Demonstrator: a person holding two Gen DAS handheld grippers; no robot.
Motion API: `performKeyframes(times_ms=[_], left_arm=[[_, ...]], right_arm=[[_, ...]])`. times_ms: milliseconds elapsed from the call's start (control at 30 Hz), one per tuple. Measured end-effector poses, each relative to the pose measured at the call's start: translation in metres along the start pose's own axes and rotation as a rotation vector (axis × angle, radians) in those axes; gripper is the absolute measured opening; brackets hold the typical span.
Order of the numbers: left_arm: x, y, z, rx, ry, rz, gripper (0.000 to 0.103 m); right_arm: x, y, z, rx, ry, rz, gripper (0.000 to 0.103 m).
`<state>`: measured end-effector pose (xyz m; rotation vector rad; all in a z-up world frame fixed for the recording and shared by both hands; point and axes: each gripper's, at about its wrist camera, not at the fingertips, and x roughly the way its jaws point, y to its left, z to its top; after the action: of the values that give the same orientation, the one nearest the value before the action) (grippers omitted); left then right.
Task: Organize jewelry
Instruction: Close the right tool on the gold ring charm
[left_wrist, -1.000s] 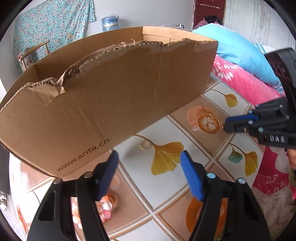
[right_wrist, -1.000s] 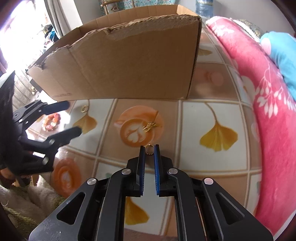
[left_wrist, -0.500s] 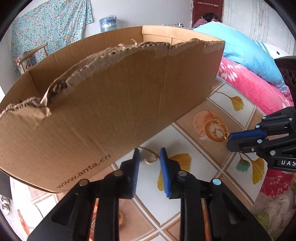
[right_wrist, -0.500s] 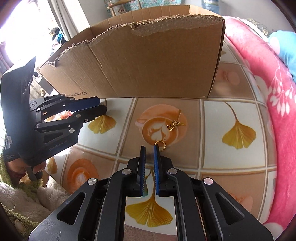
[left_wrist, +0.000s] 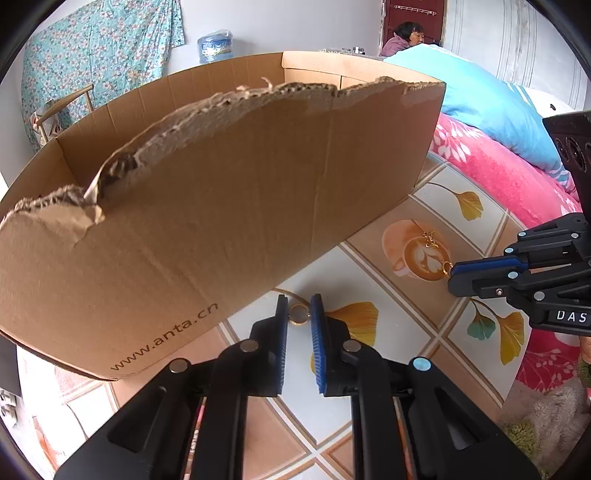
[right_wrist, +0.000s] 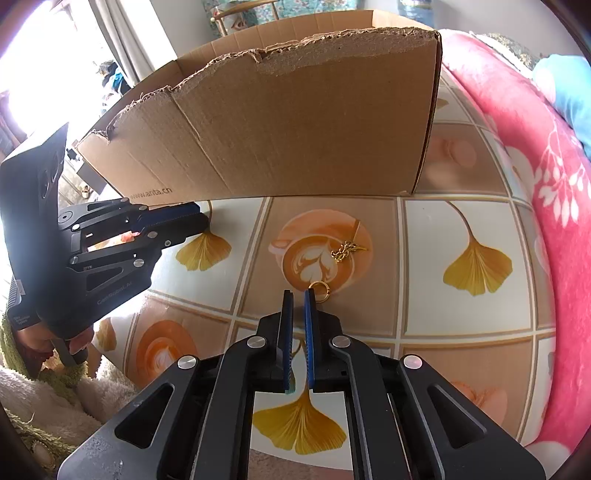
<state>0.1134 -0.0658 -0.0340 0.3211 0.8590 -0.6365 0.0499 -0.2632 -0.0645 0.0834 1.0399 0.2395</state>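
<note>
A gold ring (left_wrist: 298, 315) lies on the tiled tablecloth between the blue pads of my left gripper (left_wrist: 297, 306). Its jaws are closing and the pads touch the ring's sides. In the right wrist view the left gripper (right_wrist: 203, 221) reaches in from the left, close to the box's foot. My right gripper (right_wrist: 298, 295) is shut with nothing between its pads. A second gold ring (right_wrist: 319, 290) rests against the outside of its right fingertip. A small gold chain piece (right_wrist: 347, 251) lies on the coffee-cup print just beyond. The left wrist view shows the right gripper (left_wrist: 452, 271) beside that ring.
A torn cardboard box (left_wrist: 221, 203) stands upright right behind both rings, its top open. A pink flowered blanket (right_wrist: 535, 184) borders the table on the right, with a blue pillow (left_wrist: 498, 107) on it. A person (left_wrist: 406, 35) sits far back by a door.
The left gripper's jaws closed from wide apart down onto the gold ring, and it moved nearer the box. The right gripper stayed shut; its ring now lies right of the fingertip.
</note>
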Motion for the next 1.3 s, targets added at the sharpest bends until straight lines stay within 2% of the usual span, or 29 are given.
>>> performKeyframes(times_ms=[267, 567, 667, 767, 800, 967, 1133, 1200, 1300], left_arm=[[-0.004, 0.003, -0.002, -0.018, 0.007, -0.019, 0.012], [-0.018, 0.007, -0.011, -0.033, 0.001, -0.007, 0.012], [-0.019, 0.007, -0.013, -0.038, 0.003, -0.006, 0.012], [-0.018, 0.008, -0.015, -0.042, 0.007, -0.006, 0.012], [-0.018, 0.008, -0.015, -0.043, 0.005, -0.007, 0.012], [-0.017, 0.008, -0.015, -0.045, 0.000, -0.010, 0.012], [-0.016, 0.008, -0.015, -0.045, 0.005, -0.012, 0.012], [-0.016, 0.008, -0.016, -0.045, 0.008, -0.013, 0.012], [-0.016, 0.008, -0.016, -0.043, 0.006, -0.011, 0.012]], right_arm=[[-0.004, 0.003, 0.006, -0.004, -0.001, 0.001, 0.004], [-0.017, 0.017, 0.007, -0.032, -0.011, -0.004, 0.004], [-0.021, 0.019, 0.007, -0.035, -0.023, -0.033, 0.005], [-0.020, 0.017, 0.010, -0.024, -0.030, -0.057, 0.022], [-0.019, 0.016, 0.011, -0.024, -0.033, -0.062, 0.023], [-0.008, 0.016, 0.011, -0.043, -0.012, -0.096, 0.022], [-0.004, 0.028, 0.010, -0.065, -0.016, -0.124, 0.017], [-0.005, 0.029, 0.009, -0.070, -0.018, -0.130, 0.011], [-0.005, 0.034, 0.008, -0.072, -0.018, -0.126, 0.010]])
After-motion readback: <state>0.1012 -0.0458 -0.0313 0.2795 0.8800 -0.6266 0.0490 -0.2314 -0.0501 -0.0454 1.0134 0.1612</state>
